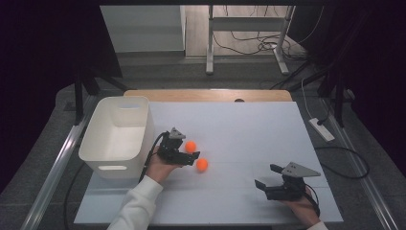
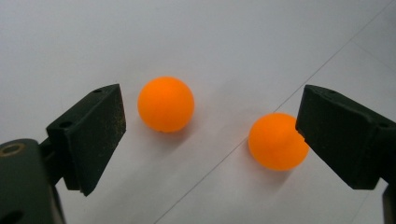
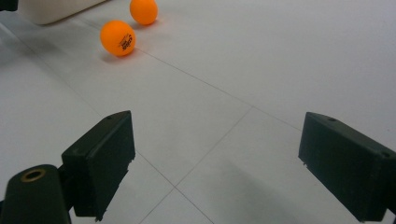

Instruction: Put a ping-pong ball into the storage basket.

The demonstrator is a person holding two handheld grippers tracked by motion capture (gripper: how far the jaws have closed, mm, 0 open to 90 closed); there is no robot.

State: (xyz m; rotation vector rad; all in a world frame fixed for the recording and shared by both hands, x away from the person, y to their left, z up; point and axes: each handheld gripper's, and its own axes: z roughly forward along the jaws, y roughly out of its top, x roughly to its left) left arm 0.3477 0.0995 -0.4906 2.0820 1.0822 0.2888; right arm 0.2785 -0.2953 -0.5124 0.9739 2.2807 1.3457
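Two orange balls are seen near the middle of the white table (image 1: 230, 129), somewhat toward its left edge: the far ball (image 1: 190, 146) and the near ball (image 1: 202, 165), lying close together but apart. The left tongs (image 1: 190, 158) are held spread just beside them; in the left gripper view the far ball (image 2: 166, 104) lies between the jaws, untouched, while the near ball (image 2: 278, 141) is overlapped by the right-hand jaw, and contact cannot be told. A white bin (image 1: 119, 136) is placed at the table's left edge. The right tongs (image 1: 265, 177) are held spread, pinching nothing, near the front right corner, well apart from both balls.
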